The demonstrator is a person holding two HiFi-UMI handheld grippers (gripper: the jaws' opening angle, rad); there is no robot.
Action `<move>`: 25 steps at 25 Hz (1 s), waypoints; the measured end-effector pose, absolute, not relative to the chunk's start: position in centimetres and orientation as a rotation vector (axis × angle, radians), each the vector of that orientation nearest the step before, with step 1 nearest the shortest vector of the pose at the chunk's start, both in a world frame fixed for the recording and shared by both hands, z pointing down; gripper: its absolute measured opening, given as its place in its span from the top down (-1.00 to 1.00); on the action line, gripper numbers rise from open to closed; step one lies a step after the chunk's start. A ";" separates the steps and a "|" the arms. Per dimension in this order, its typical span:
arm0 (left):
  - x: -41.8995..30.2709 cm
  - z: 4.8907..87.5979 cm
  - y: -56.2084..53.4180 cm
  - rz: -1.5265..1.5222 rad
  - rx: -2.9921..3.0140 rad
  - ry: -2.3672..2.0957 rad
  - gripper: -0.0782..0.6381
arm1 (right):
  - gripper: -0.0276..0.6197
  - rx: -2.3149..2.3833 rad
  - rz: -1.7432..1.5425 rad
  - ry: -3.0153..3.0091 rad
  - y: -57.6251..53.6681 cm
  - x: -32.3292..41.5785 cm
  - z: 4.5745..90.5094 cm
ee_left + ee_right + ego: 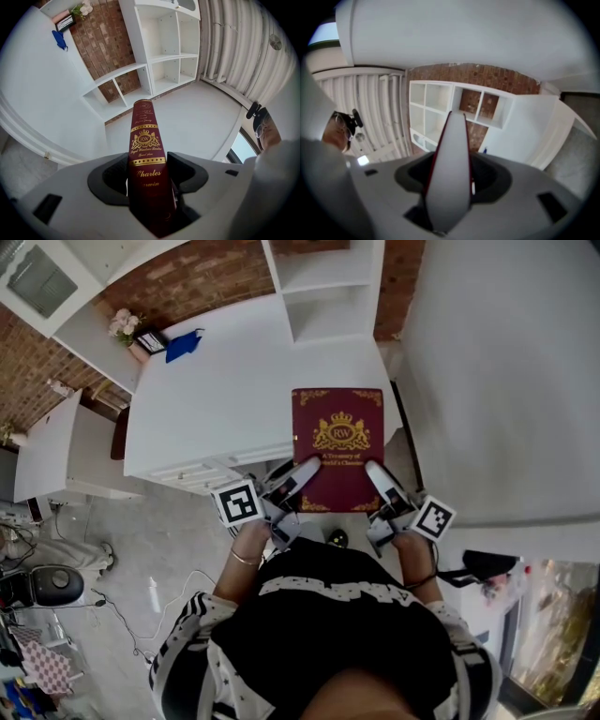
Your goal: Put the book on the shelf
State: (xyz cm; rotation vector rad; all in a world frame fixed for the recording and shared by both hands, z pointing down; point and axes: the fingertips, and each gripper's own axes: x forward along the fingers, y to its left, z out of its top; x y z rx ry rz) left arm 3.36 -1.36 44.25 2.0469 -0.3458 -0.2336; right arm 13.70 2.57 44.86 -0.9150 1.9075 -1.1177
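Holding the maroon book (337,442) between them, the left gripper (294,481) was clenched on its spine, the right gripper (382,482) on its page edge, over the white table (216,381).

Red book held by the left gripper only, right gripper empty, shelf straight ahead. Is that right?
Not quite. The right gripper isn't empty: the right gripper view shows its jaws closed on the page edge of the book. The left gripper grips the spine, and the shelf is ahead.
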 end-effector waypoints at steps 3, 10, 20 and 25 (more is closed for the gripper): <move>3.0 44.4 -1.2 -0.226 2.032 -0.363 0.04 | 0.14 -0.909 -1.130 1.894 2.7 13.4 44.8; 3.7 44.8 -1.8 -0.227 2.034 -0.334 0.04 | 0.14 -0.936 -1.119 1.880 2.2 14.1 45.3; 3.7 45.0 -1.9 -0.231 2.053 -0.307 0.04 | 0.14 -0.952 -1.075 1.892 2.4 14.0 45.1; 5.0 45.0 -5.7 -0.242 2.052 -0.310 0.03 | 0.14 -0.953 -1.097 1.889 -1.5 15.4 45.2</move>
